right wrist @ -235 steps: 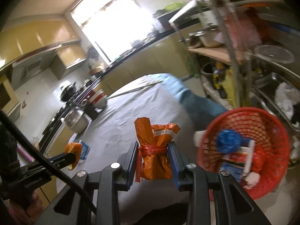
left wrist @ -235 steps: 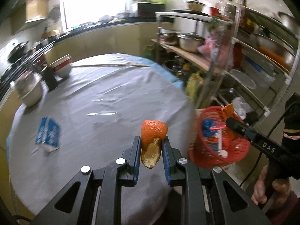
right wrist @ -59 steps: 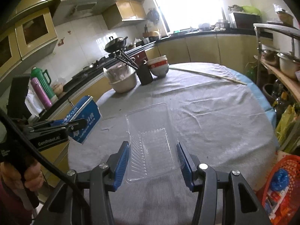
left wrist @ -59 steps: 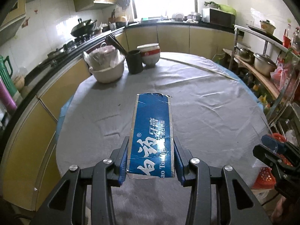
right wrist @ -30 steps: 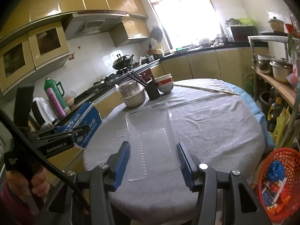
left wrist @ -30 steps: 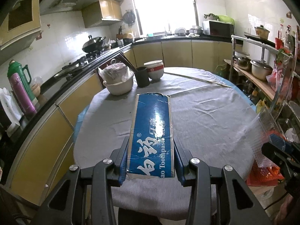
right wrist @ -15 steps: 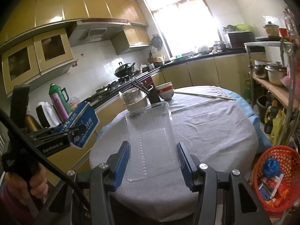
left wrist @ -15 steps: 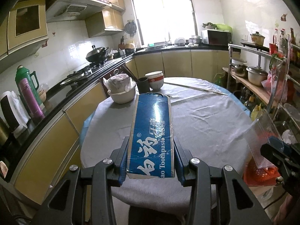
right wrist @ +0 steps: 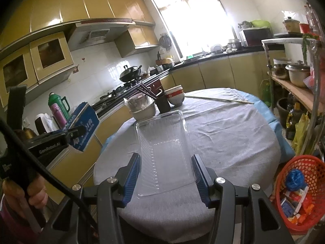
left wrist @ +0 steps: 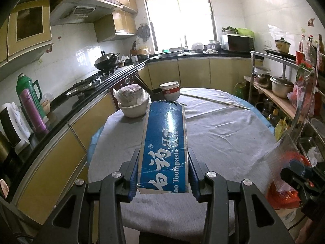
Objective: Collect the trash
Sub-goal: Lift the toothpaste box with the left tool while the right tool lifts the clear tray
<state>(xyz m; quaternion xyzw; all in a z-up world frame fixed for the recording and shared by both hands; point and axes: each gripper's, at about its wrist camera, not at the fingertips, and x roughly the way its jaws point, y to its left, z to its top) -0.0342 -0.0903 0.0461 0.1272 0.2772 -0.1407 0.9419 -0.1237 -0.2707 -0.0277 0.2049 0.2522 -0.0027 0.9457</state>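
Both jaws clamped | left: toothpaste box | right: clear tray

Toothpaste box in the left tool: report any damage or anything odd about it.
The toothpaste box is worn: its far end is ragged and torn open, and creases cross the printed face near the left tool. It sits clamped between both fingers, held above the table. Nothing has spilled.

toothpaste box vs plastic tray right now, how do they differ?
The toothpaste box is opaque blue printed card; the plastic tray is clear and unprinted. The box is a closed carton with a torn far end; the tray is an open shallow dish. The left gripper grips the box, the right gripper the tray. Both are held above the table.
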